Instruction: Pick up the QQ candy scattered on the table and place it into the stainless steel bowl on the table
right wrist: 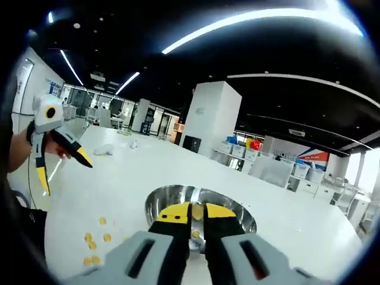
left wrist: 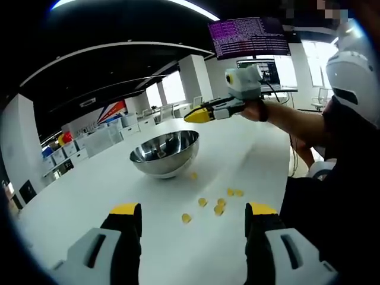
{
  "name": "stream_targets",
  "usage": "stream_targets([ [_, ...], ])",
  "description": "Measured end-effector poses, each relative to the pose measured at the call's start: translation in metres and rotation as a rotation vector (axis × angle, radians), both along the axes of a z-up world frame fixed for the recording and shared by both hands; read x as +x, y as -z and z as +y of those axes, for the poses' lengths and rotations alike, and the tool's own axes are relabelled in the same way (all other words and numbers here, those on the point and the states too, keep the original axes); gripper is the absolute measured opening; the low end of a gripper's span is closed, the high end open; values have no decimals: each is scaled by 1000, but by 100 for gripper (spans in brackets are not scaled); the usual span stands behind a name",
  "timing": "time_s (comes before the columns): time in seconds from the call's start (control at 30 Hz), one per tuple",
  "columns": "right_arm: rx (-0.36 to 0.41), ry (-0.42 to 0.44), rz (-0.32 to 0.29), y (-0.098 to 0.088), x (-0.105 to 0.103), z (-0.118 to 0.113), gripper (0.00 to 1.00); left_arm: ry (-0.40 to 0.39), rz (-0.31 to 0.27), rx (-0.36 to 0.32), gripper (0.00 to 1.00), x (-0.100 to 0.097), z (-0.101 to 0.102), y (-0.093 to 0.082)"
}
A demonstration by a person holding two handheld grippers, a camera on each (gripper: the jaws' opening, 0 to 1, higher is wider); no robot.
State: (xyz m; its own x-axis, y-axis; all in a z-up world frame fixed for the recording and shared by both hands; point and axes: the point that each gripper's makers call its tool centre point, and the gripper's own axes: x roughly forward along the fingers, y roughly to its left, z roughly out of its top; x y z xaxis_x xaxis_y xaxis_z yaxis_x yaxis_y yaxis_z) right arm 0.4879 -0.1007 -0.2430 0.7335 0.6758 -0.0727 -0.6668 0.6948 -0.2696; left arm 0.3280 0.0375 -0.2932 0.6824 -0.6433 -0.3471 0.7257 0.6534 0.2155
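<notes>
The stainless steel bowl (left wrist: 164,165) stands in the middle of the white table (left wrist: 77,202). Several yellow QQ candies (left wrist: 218,209) lie scattered on the table just in front of it, between the bowl and my left gripper (left wrist: 193,211), which is low over the table with its jaws wide open and nothing between them. My right gripper (left wrist: 198,116) hangs above the bowl's far rim, held by a person's hand. In the right gripper view my right gripper (right wrist: 197,212) is shut on a small yellow candy directly over the bowl (right wrist: 155,200). The left gripper (right wrist: 64,169) shows open at the left, above the loose candies (right wrist: 90,237).
A person's arm (left wrist: 291,122) reaches in from the right. A monitor with purple text (left wrist: 249,37) hangs behind the table. Shelves and storage boxes (left wrist: 65,155) line the far wall. Small white objects (right wrist: 105,149) lie on the far part of the table.
</notes>
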Motion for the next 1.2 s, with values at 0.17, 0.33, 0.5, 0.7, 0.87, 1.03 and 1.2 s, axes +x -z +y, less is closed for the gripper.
stream_targets([
  [0.17,-5,19,49,18,13,3,6,-13,2,-1,70,2,6,2],
  [0.33,-31,33,53,26,15,1,6,-13,3,-3,70,3,8,2],
  [0.5,-28,32,57,26,11,1,6,-10,5,-5,70,5,7,3],
  [0.7,-29,28,67,29,10,1,7,-7,3,-7,70,4,7,3],
  [0.87,-15,22,46,24,7,3,20,-7,4,-4,70,3,7,4],
  [1.03,-12,28,37,21,4,1,16,-9,0,-4,70,2,8,2],
  [1.2,0,24,30,15,-3,1,16,-9,-1,0,70,2,7,1],
])
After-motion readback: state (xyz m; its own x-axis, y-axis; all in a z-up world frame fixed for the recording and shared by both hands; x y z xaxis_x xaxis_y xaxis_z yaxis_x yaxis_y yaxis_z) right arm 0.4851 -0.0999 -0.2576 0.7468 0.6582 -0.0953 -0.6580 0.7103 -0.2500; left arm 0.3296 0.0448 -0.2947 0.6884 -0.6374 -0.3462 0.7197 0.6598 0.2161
